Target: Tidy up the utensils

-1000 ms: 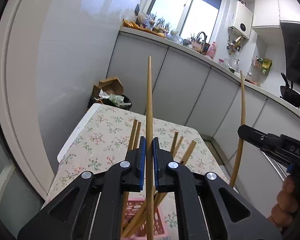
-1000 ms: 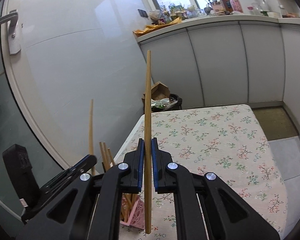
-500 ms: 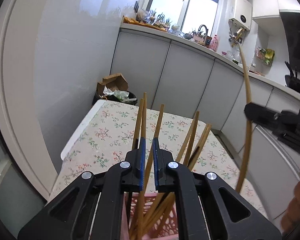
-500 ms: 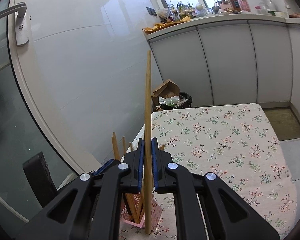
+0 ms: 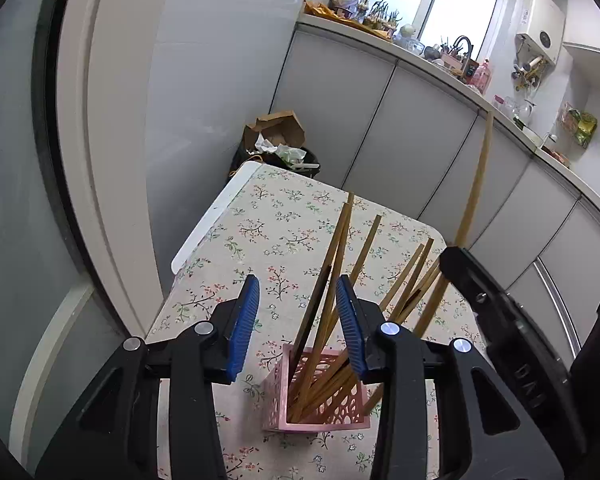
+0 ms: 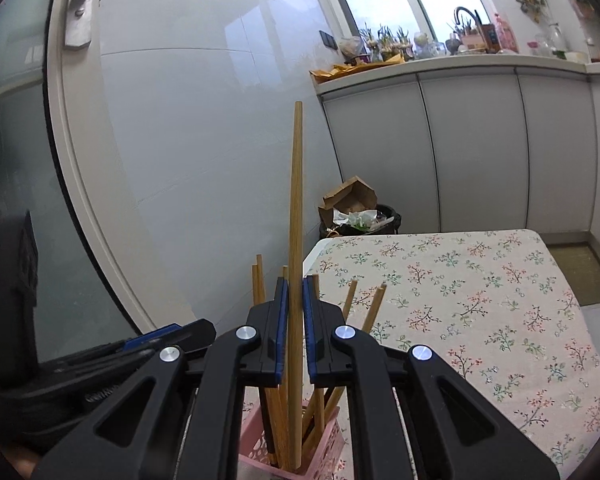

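Note:
A pink perforated holder [image 5: 320,400] stands on the floral table [image 5: 284,232] and holds several wooden chopsticks [image 5: 340,256]. My left gripper [image 5: 298,320] is open just above the holder, with the chopsticks rising between its blue pads [image 5: 244,320]. My right gripper [image 6: 295,324] is shut on one upright wooden chopstick [image 6: 296,208] whose lower end sits at the holder [image 6: 328,448]. That gripper [image 5: 500,320] and its chopstick [image 5: 474,188] also show at the right in the left wrist view.
A black bin with cardboard and rubbish [image 5: 276,148] stands past the table's far end. White cabinets [image 5: 420,136] run behind and to the right. A frosted door with a metal handle [image 6: 76,12] is on the left. The tablecloth [image 6: 480,300] stretches to the right.
My left gripper has opened and let its chopstick drop into the holder. My right gripper has carried its chopstick down and over to the holder.

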The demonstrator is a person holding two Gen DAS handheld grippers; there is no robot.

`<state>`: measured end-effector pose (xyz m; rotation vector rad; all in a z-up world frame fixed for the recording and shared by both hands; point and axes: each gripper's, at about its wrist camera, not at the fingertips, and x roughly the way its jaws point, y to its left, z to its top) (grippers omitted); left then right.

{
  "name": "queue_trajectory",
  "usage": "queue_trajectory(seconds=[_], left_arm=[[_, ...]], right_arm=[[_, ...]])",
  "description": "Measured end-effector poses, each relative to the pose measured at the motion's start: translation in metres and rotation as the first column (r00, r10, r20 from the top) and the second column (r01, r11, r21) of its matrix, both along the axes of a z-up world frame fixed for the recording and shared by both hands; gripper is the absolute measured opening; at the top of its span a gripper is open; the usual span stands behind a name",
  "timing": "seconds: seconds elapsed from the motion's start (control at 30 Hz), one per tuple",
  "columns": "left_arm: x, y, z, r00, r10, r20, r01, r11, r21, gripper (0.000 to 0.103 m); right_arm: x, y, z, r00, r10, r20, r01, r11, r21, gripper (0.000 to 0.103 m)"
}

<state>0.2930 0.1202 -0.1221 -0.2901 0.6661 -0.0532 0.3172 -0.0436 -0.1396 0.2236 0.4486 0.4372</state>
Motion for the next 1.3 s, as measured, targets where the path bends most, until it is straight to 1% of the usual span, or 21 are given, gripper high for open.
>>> queue_trajectory(seconds=[0.17, 0.3, 0.47, 0.53, 0.6, 0.63, 0.67, 0.73, 0.77, 0.8, 0.83, 0.87, 0.9, 0.97, 1.0, 1.03, 1.1, 1.17, 1.2, 1.27, 1.3], left_arm=[[-0.002, 0.005, 0.001, 1.0, 0.002, -0.012, -0.002, 1.0, 0.0, 0.038], [-0.004, 0.008, 0.002, 1.0, 0.005, -0.011, -0.005, 1.0, -0.008, 0.038], [-0.005, 0.007, 0.004, 1.0, -0.003, -0.012, 0.002, 1.0, -0.013, 0.038], [-0.006, 0.006, 0.006, 1.0, -0.006, -0.01, 0.005, 1.0, -0.017, 0.038], [-0.007, 0.003, 0.008, 1.0, -0.01, -0.011, 0.01, 1.0, -0.012, 0.041], [-0.007, 0.001, 0.009, 1.0, -0.012, -0.013, 0.012, 1.0, -0.007, 0.041], [-0.007, -0.001, 0.009, 1.0, -0.015, -0.019, 0.015, 1.0, 0.001, 0.041], [-0.01, -0.007, 0.01, 0.999, -0.02, -0.042, 0.02, 1.0, 0.02, 0.041], [-0.013, -0.01, 0.01, 0.998, -0.023, -0.052, 0.024, 0.999, 0.029, 0.042], [-0.016, -0.013, 0.01, 0.998, -0.024, -0.057, 0.026, 0.999, 0.036, 0.045], [-0.022, -0.017, 0.01, 0.998, -0.025, -0.066, 0.028, 0.998, 0.05, 0.052], [-0.028, -0.02, 0.01, 0.997, -0.025, -0.072, 0.029, 0.998, 0.063, 0.055], [-0.039, -0.025, 0.011, 0.997, -0.026, -0.078, 0.032, 0.996, 0.086, 0.058], [-0.055, -0.032, 0.013, 0.996, -0.033, -0.086, 0.043, 0.991, 0.125, 0.06], [-0.065, -0.036, 0.015, 0.995, -0.038, -0.087, 0.05, 0.988, 0.143, 0.065], [-0.074, -0.04, 0.017, 0.996, -0.041, -0.083, 0.054, 0.987, 0.154, 0.074], [-0.1, -0.048, 0.024, 0.997, -0.04, -0.069, 0.053, 0.98, 0.193, 0.085], [-0.122, -0.057, 0.031, 0.998, -0.038, -0.056, 0.05, 0.972, 0.229, 0.089], [-0.13, -0.061, 0.035, 0.998, -0.044, -0.052, 0.055, 0.969, 0.239, 0.094], [-0.153, -0.07, 0.044, 0.997, -0.062, -0.035, 0.07, 0.962, 0.263, 0.096], [-0.163, -0.074, 0.048, 0.997, -0.066, -0.029, 0.071, 0.958, 0.277, 0.096]], right_arm=[[0.001, 0.006, -0.013, 1.0, -0.002, -0.016, 0.002, 0.999, -0.044, 0.01], [0.0, 0.007, -0.02, 1.0, 0.002, -0.025, -0.003, 0.998, -0.059, 0.01], [-0.003, 0.007, -0.018, 0.999, 0.003, -0.037, -0.006, 0.997, -0.074, 0.011], [-0.003, 0.002, -0.014, 0.999, -0.005, -0.052, 0.001, 0.998, -0.062, 0.011], [-0.002, -0.005, -0.009, 0.998, -0.011, -0.068, 0.008, 0.999, -0.041, 0.013], [-0.003, -0.01, -0.005, 0.997, -0.022, -0.074, 0.02, 0.999, -0.031, 0.016], [-0.004, -0.016, -0.001, 0.996, -0.037, -0.085, 0.036, 0.999, -0.022, 0.024], [-0.007, -0.028, 0.006, 0.993, -0.046, -0.11, 0.046, 0.999, 0.002, 0.035], [-0.01, -0.032, 0.009, 0.992, -0.045, -0.119, 0.046, 0.999, 0.004, 0.035], [-0.016, -0.037, 0.016, 0.99, -0.044, -0.133, 0.043, 0.999, -0.007, 0.035], [-0.022, -0.041, 0.02, 0.989, -0.044, -0.139, 0.042, 0.999, -0.016, 0.036], [-0.03, -0.046, 0.024, 0.988, -0.045, -0.151, 0.04, 0.999, -0.032, 0.042], [-0.037, -0.05, 0.027, 0.986, -0.042, -0.163, 0.036, 0.999, -0.04, 0.044], [-0.058, -0.063, 0.031, 0.981, -0.026, -0.194, 0.02, 0.999, -0.032, 0.048], [-0.067, -0.067, 0.032, 0.978, -0.025, -0.205, 0.019, 0.999, -0.033, 0.05], [-0.079, -0.072, 0.032, 0.976, -0.031, -0.218, 0.023, 0.999, -0.04, 0.054], [-0.106, -0.082, 0.035, 0.972, -0.047, -0.23, 0.032, 0.997, -0.068, 0.058], [-0.13, -0.089, 0.038, 0.972, -0.041, -0.233, 0.024, 0.997, -0.078, 0.067], [-0.144, -0.092, 0.04, 0.969, -0.033, -0.243, 0.013, 0.996, -0.086, 0.068], [-0.166, -0.096, 0.043, 0.967, -0.009, -0.255, -0.012, 0.997, -0.08, 0.075], [-0.18, -0.1, 0.045, 0.966, -0.001, -0.258, -0.019, 0.997, -0.072, 0.076]])
